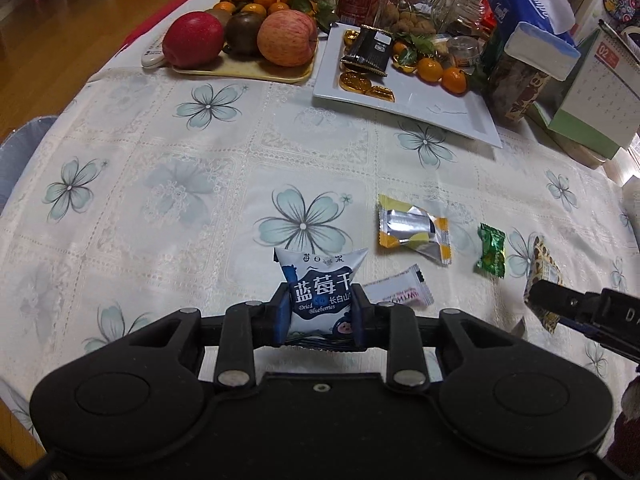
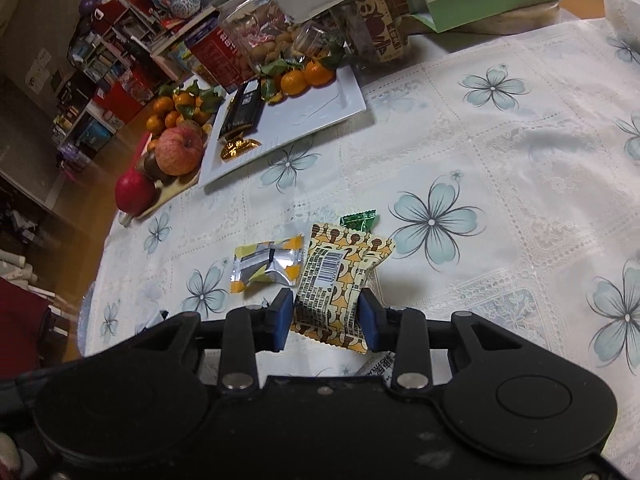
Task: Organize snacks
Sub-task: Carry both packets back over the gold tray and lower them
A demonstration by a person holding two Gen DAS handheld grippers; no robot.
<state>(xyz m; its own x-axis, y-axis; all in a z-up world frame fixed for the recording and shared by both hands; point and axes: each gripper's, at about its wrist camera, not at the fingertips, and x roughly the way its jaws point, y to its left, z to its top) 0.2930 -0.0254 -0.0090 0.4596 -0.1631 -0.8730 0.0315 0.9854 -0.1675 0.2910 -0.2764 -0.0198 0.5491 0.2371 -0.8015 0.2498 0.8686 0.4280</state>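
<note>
The left gripper (image 1: 321, 312) had its jaws pinching a blue and white packet of dried blueberries (image 1: 320, 288), the packet standing up between the blue pads low over the flowered tabletop (image 1: 160, 184). Just beside it lay a pink and white sweet (image 1: 400, 290). Farther out on the cloth sat a yellow and silver packet (image 1: 412, 230) and a small green sweet (image 1: 491, 250), each apart from the other.

The right gripper (image 2: 328, 320) had a brown-patterned yellow packet (image 2: 340, 276) between its jaws; the left pad touched the packet, but there was a small gap at the right pad, so I could not tell whether it was truly gripped. The green sweet's tip showed just beyond that packet.

At the far side stood a white tray (image 1: 440, 108) holding a black packet (image 1: 368, 50), gold-wrapped sweets (image 1: 354, 80) and tangerines (image 1: 440, 72). Beside it was a yellow tray (image 1: 240, 70) of apples (image 1: 286, 38).
</note>
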